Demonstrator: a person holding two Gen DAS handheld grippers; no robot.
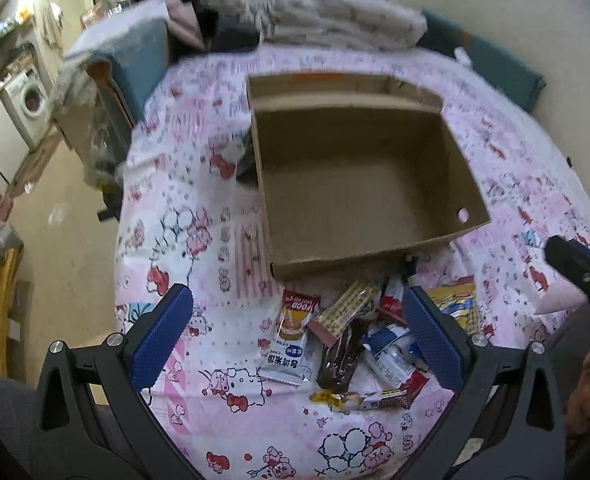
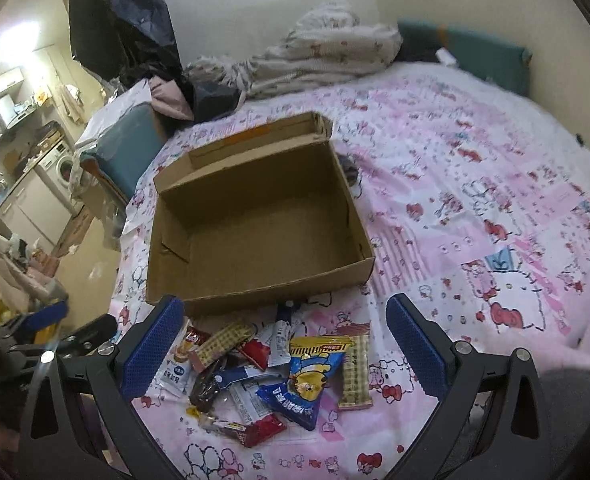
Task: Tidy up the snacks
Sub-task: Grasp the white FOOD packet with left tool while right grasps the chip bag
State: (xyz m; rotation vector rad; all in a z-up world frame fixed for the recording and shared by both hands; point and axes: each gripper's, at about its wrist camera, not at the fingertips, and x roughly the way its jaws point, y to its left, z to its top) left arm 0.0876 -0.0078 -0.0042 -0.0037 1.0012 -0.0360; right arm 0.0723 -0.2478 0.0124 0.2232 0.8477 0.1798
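An empty open cardboard box (image 1: 359,184) (image 2: 255,220) lies on the pink cartoon-print bedspread (image 1: 199,240) (image 2: 475,184). A pile of snack packets (image 1: 347,340) (image 2: 271,372) lies just in front of its near wall: a white sachet (image 1: 291,340), a dark brown packet (image 1: 341,356), a blue and yellow bag (image 2: 315,368), a red wrapper (image 2: 261,428). My left gripper (image 1: 299,332) is open above the pile, holding nothing. My right gripper (image 2: 287,340) is open above the same pile, holding nothing. The right gripper's black tip (image 1: 575,268) shows at the left wrist view's right edge.
Crumpled blankets and clothes (image 2: 315,52) lie at the bed's far end by the wall. A teal cushion (image 2: 483,56) sits at the far right corner. The bed's left edge drops to the floor (image 1: 67,248). A washing machine (image 1: 29,100) stands far left.
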